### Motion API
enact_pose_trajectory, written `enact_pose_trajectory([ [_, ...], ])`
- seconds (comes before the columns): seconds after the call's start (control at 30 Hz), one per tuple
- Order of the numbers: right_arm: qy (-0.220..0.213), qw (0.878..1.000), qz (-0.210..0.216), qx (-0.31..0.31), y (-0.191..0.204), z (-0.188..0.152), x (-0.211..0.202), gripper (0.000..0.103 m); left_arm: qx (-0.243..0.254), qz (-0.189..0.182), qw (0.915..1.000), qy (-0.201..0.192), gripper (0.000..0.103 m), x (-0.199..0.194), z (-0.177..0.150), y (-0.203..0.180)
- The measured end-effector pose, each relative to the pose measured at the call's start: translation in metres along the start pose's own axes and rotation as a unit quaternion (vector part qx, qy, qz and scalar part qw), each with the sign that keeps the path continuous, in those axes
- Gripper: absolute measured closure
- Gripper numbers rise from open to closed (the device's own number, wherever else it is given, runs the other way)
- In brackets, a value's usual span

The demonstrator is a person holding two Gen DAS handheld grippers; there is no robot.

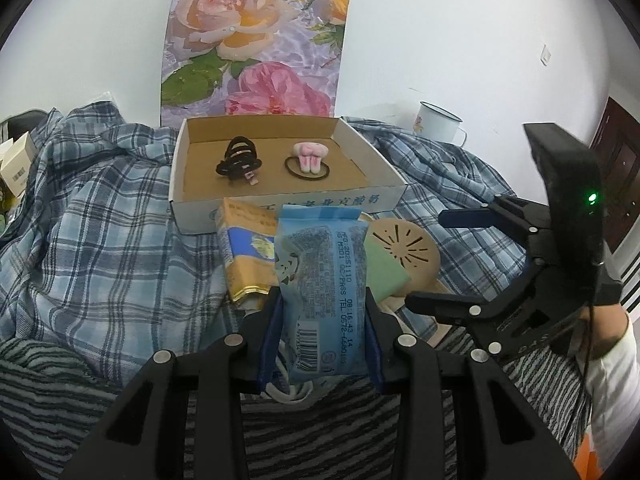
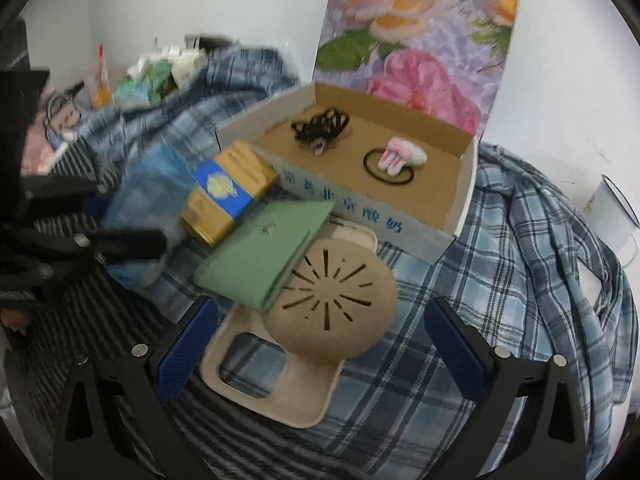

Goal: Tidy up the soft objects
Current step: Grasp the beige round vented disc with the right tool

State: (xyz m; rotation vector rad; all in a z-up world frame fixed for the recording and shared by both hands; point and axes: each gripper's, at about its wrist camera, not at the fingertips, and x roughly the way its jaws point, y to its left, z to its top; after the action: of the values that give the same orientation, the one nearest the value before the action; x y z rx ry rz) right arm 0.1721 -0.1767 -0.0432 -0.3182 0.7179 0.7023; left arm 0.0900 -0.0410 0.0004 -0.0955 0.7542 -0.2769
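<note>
Transfer is the step in hand, by my judgement: the left tongs [image 1: 324, 312] are gripping the light-blue crinkly plastic snack packet [image 1: 320, 280] by its lower half, their blue pads pressing on both of its long edges, and the packet is standing upright between them, lifted above the striped grey blanket [image 1: 60, 392].

Straight ahead at twelve o'clock from the packet, the shallow white cardboard box with a brown floor [image 1: 280, 204] is sitting on the blue plaid cloth [image 1: 100, 220], already holding a black hair claw [image 1: 239, 159] and a pink-and-white plush hair tie [image 1: 307, 162]. Just beside the packet, at ten o'clock, a gold-and-blue foil packet [image 1: 244, 248] is lying; at two o'clock a green flat wallet [image 1: 384, 268] is resting on a tan round perforated disc [image 1: 408, 246].

The right tongs [image 2: 320, 344] are standing wide with nothing between them, hovering near the disc and its beige tray [image 2: 280, 392], well apart from the blue packet at their nine o'clock.

The next move probably calls for carrying the packet forward over the box's near wall and letting go gently on bare floor, clear of the hair pieces.
</note>
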Motion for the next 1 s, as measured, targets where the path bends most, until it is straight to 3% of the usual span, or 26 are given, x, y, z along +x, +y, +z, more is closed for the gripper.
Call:
enact_pose_trajectory([
  [0.17,0.039,0.998,-0.006,-0.055,-0.004,-0.001,0.020,0.004,0.000,0.001,1.0000,0.002,0.065,0.002,-0.002,0.002],
  [0.6,0.036,0.995,0.071,-0.066,-0.012,0.011,0.038,0.021,-0.005,-0.001,1.0000,0.007,0.065,0.005,-0.003,0.003],
  [1.0,0.017,0.996,0.033,-0.077,-0.006,0.008,0.024,0.026,-0.006,0.006,1.0000,-0.001,0.065,0.001,-0.001,0.004],
])
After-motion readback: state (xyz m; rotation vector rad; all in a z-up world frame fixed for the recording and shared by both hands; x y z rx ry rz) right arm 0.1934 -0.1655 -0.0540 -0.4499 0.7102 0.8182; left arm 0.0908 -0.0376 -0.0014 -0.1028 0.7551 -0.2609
